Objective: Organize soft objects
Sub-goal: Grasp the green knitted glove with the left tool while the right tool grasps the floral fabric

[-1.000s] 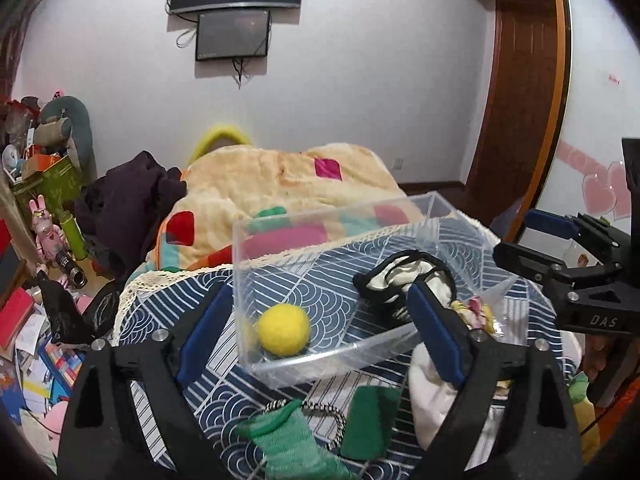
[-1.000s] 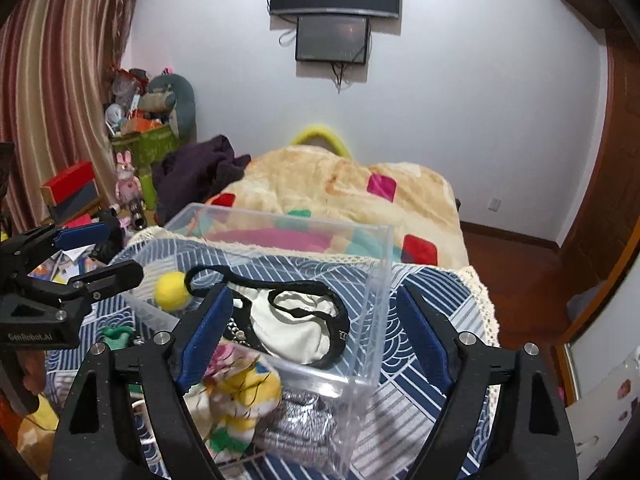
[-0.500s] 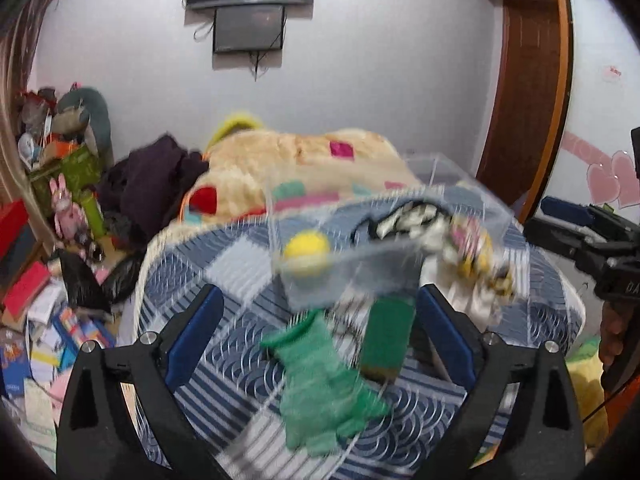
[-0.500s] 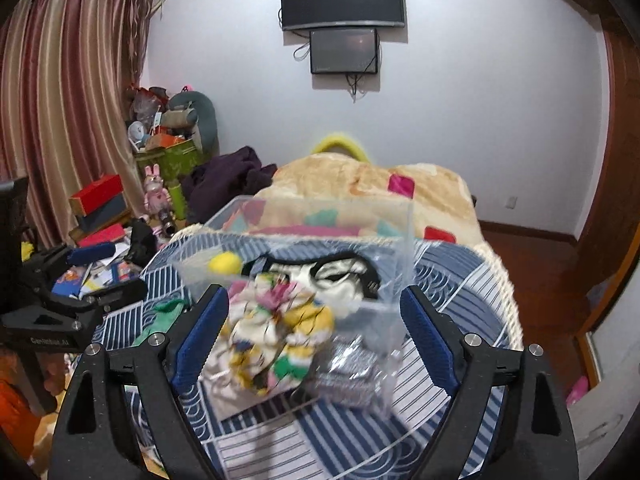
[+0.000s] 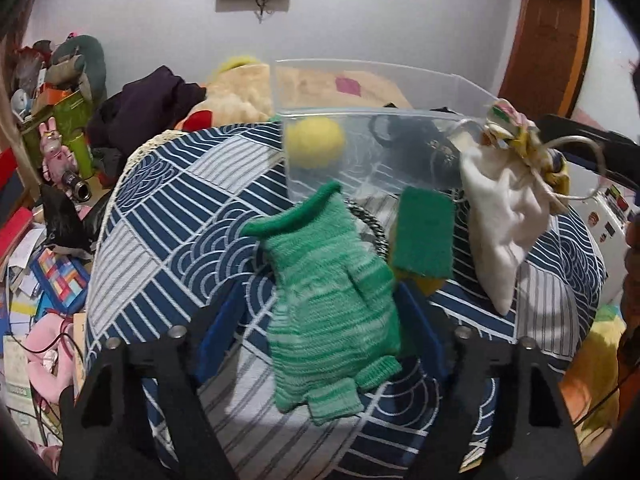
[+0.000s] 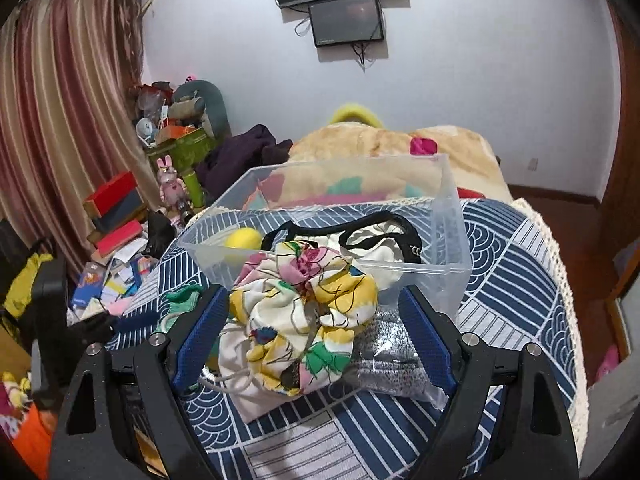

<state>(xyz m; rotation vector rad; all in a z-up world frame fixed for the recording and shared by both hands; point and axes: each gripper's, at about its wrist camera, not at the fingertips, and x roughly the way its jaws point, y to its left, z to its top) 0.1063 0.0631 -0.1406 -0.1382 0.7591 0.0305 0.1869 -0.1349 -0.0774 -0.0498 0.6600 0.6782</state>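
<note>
A clear plastic bin (image 5: 384, 92) (image 6: 452, 216) stands on the blue patterned table and holds a yellow ball (image 5: 316, 142) (image 6: 242, 238) and a white pouch with black straps (image 6: 376, 240). My left gripper (image 5: 320, 328) is open, its pads on either side of a green knit glove (image 5: 328, 280) lying flat. A green sponge (image 5: 424, 236) lies beside the glove. My right gripper (image 6: 314, 340) is open around a floral drawstring bag (image 6: 304, 312), which also shows in the left wrist view (image 5: 508, 208). A grey silvery packet (image 6: 384, 352) lies by the bin.
The table (image 6: 516, 280) has a lace-trimmed edge. A bed with a beige blanket (image 6: 384, 144) lies behind it. Boxes, papers and toys (image 6: 120, 240) clutter the floor at left. A metal chain (image 5: 368, 216) lies between glove and sponge.
Both grippers pulled back from the bin and dropped lower. The left now straddles the green glove; the right now straddles the floral bag.
</note>
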